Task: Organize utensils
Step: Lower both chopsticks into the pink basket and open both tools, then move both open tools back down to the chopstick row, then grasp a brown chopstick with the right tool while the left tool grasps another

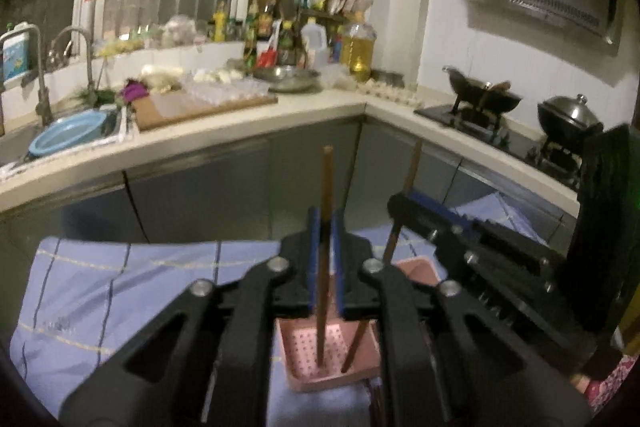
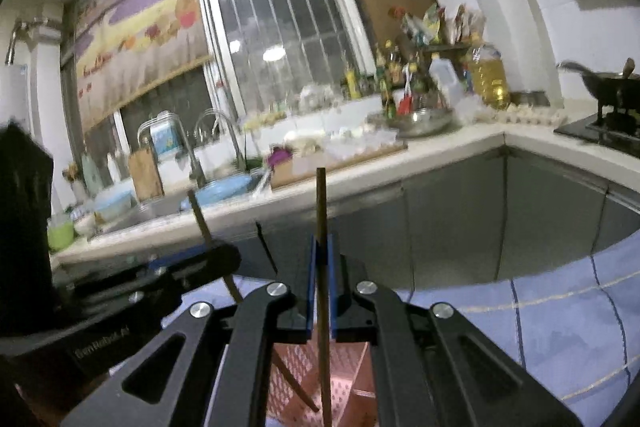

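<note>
My left gripper (image 1: 324,227) is shut on a brown chopstick (image 1: 323,267) that stands upright, its lower end inside a pink perforated holder (image 1: 370,347). My right gripper (image 2: 322,251) is shut on a second brown chopstick (image 2: 322,307), also upright with its lower end in the same pink holder (image 2: 348,383). In the left wrist view the right gripper (image 1: 404,205) sits just to the right, holding its chopstick (image 1: 412,167) tilted. In the right wrist view the left gripper (image 2: 216,255) sits at the left with its chopstick (image 2: 200,215).
A blue striped cloth (image 1: 120,291) covers the surface under the holder. Behind are grey cabinets, a counter with a cutting board (image 1: 200,107), a sink with a blue basin (image 1: 68,137), bottles, and a stove with woks (image 1: 484,97).
</note>
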### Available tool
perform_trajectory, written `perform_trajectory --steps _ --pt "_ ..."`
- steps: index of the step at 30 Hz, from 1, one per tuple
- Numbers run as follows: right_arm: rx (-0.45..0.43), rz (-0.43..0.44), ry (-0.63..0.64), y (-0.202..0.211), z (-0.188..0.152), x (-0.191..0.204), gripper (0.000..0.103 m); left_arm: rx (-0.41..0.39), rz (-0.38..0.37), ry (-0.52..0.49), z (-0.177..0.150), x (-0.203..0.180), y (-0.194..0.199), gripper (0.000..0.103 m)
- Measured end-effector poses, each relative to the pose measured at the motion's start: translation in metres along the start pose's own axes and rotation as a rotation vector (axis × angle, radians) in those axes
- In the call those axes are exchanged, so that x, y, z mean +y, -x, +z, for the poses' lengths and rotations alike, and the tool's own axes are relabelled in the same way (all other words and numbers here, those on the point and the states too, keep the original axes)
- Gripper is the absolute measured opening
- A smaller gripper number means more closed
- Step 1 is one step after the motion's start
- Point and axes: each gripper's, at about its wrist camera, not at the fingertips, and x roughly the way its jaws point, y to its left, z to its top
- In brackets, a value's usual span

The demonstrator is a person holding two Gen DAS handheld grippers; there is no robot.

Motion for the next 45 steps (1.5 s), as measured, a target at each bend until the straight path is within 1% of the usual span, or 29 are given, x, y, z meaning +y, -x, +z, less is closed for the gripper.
perform_trajectory --steps 1,3,4,5,6,7,8,10,13,15,17,18,19,21,22,23,24,26,28,29,30,31,34,37,39,40,41,42,45 --pt "0.026 0.005 -0.012 -0.003 -0.004 0.000 0.007 0.010 0.010 0.005 -0.001 0.000 -0.001 0.041" --pt "0.069 0.018 -0.062 -0.005 -0.008 -0.004 0.011 -0.008 0.026 0.014 -0.001 0.002 0.004 0.047" --pt "0.076 0.023 -0.076 -0.004 -0.006 -0.005 0.017 -0.016 0.022 0.016 0.000 0.002 0.009 0.047" --pt "0.079 0.025 -0.090 -0.002 -0.006 -0.006 0.028 -0.023 0.023 0.019 0.002 0.003 0.014 0.047" --pt "0.070 0.020 -0.098 0.004 -0.004 -0.005 0.035 -0.034 0.023 0.024 0.003 0.003 0.021 0.047" --pt "0.054 0.013 -0.098 0.010 -0.003 -0.004 0.050 -0.046 0.021 0.027 0.005 0.004 0.029 0.047" --pt "0.033 0.006 -0.094 0.017 0.000 -0.001 0.053 -0.067 0.020 0.028 0.008 0.003 0.040 0.047" --pt "-0.017 -0.001 -0.071 0.039 0.006 0.006 0.053 -0.110 0.019 0.028 0.011 0.002 0.064 0.047" --pt "-0.058 0.003 -0.081 0.073 0.009 0.013 0.053 -0.159 0.010 0.032 0.005 0.001 0.099 0.047" --pt "-0.080 0.004 -0.110 0.099 0.001 0.012 0.053 -0.171 0.004 0.033 -0.008 0.002 0.116 0.047" --pt "-0.070 -0.011 -0.129 0.122 -0.017 0.009 0.053 -0.144 0.016 0.030 -0.035 0.002 0.127 0.047" --pt "-0.032 -0.032 -0.139 0.131 -0.035 0.007 0.053 -0.114 0.019 0.031 -0.052 0.003 0.129 0.047" --pt "0.015 -0.053 -0.148 0.135 -0.053 0.005 0.051 -0.062 0.026 0.029 -0.076 0.003 0.126 0.047" --pt "0.162 -0.106 -0.150 0.135 -0.101 0.003 0.045 0.024 0.042 0.016 -0.113 0.000 0.120 0.047" --pt "0.234 -0.122 -0.147 0.133 -0.123 0.004 0.040 0.074 0.037 0.011 -0.132 -0.003 0.115 0.047" --pt "0.306 -0.130 -0.147 0.130 -0.144 0.004 0.035 0.142 0.019 0.004 -0.155 -0.007 0.109 0.047" --pt "0.380 -0.138 -0.149 0.127 -0.168 0.005 0.033 0.185 0.012 -0.003 -0.171 -0.011 0.105 0.047" --pt "0.470 -0.155 -0.152 0.126 -0.200 0.007 0.029 0.263 0.006 -0.025 -0.202 -0.021 0.099 0.045" --pt "0.523 -0.150 -0.171 0.128 -0.220 0.009 0.028 0.303 -0.013 -0.030 -0.219 -0.027 0.097 0.042" --pt "0.538 -0.146 -0.173 0.128 -0.225 0.011 0.028 0.319 -0.022 -0.028 -0.226 -0.029 0.096 0.042" --pt "0.533 -0.147 -0.152 0.130 -0.228 0.016 0.028 0.333 -0.026 -0.029 -0.232 -0.032 0.095 0.041" --pt "0.536 -0.141 -0.139 0.131 -0.228 0.020 0.028 0.348 -0.023 -0.035 -0.238 -0.034 0.094 0.038" --pt "0.519 -0.116 -0.124 0.133 -0.226 0.031 0.028 0.380 -0.013 -0.038 -0.250 -0.039 0.092 0.033" --pt "0.527 -0.090 -0.086 0.125 -0.221 0.043 0.028 0.399 -0.005 -0.054 -0.263 -0.044 0.090 0.032" --pt "0.551 -0.097 -0.074 0.116 -0.223 0.045 0.024 0.409 0.005 -0.068 -0.264 -0.048 0.085 0.032" --pt "0.563 -0.106 -0.091 0.114 -0.226 0.041 0.022 0.406 0.004 -0.068 -0.265 -0.049 0.085 0.032" --pt "0.567 -0.104 -0.120 0.116 -0.227 0.035 0.019 0.407 0.005 -0.070 -0.265 -0.050 0.084 0.032" --pt "0.558 -0.103 -0.160 0.119 -0.228 0.028 0.019 0.407 0.004 -0.072 -0.264 -0.050 0.082 0.032" --pt "0.541 -0.138 -0.208 0.128 -0.225 0.010 0.018 0.407 0.002 -0.073 -0.263 -0.051 0.080 0.032"
